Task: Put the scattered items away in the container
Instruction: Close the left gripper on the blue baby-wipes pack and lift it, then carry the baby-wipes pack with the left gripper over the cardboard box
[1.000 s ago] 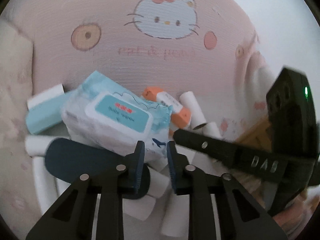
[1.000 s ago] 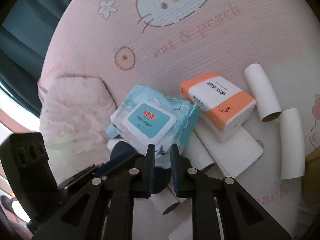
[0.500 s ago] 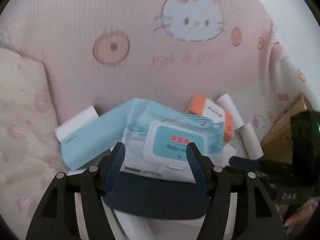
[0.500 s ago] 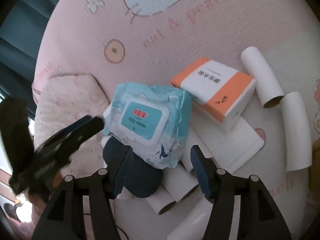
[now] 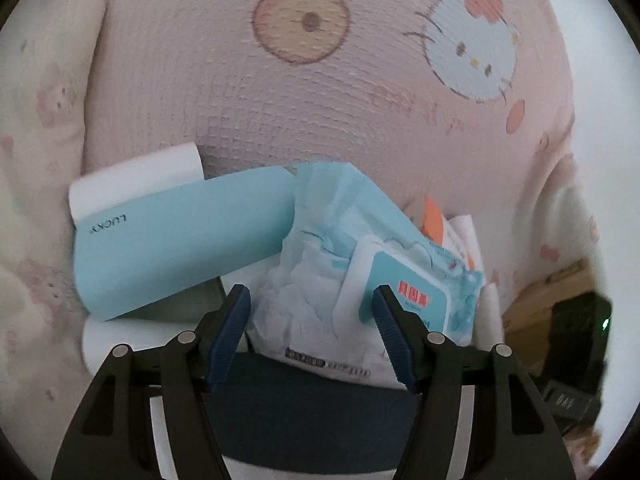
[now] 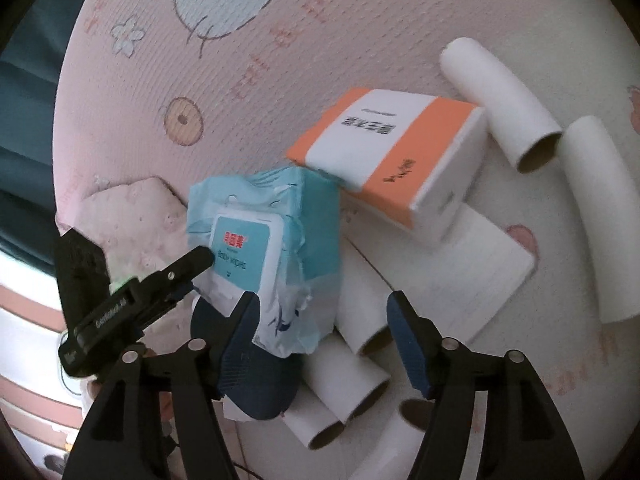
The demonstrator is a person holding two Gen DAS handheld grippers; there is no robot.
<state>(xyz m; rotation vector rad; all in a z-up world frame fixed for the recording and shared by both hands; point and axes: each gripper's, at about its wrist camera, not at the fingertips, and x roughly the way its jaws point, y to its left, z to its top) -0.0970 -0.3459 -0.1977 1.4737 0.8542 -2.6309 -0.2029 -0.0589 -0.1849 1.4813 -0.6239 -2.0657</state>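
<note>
A blue baby-wipes pack lies on a pile on the pink Hello Kitty bedspread. My left gripper is open, its fingers either side of the pack's near end. In the right wrist view the wipes pack leans on a dark blue oval item. My right gripper is open and empty just in front of the pack and the white cardboard tubes. The left gripper touches the pack's lid there. An orange-and-white box lies behind. A light blue LUCKY box lies left.
Two more white tubes lie at the right on the bedspread. A flat white packet lies under the orange box. A cream pillow is at the left. A brown cardboard box shows at the right edge.
Both grippers have opened wide from shut. The left gripper moved left and closer, now straddling the wipes pack. The right view has closed in on the pile.
</note>
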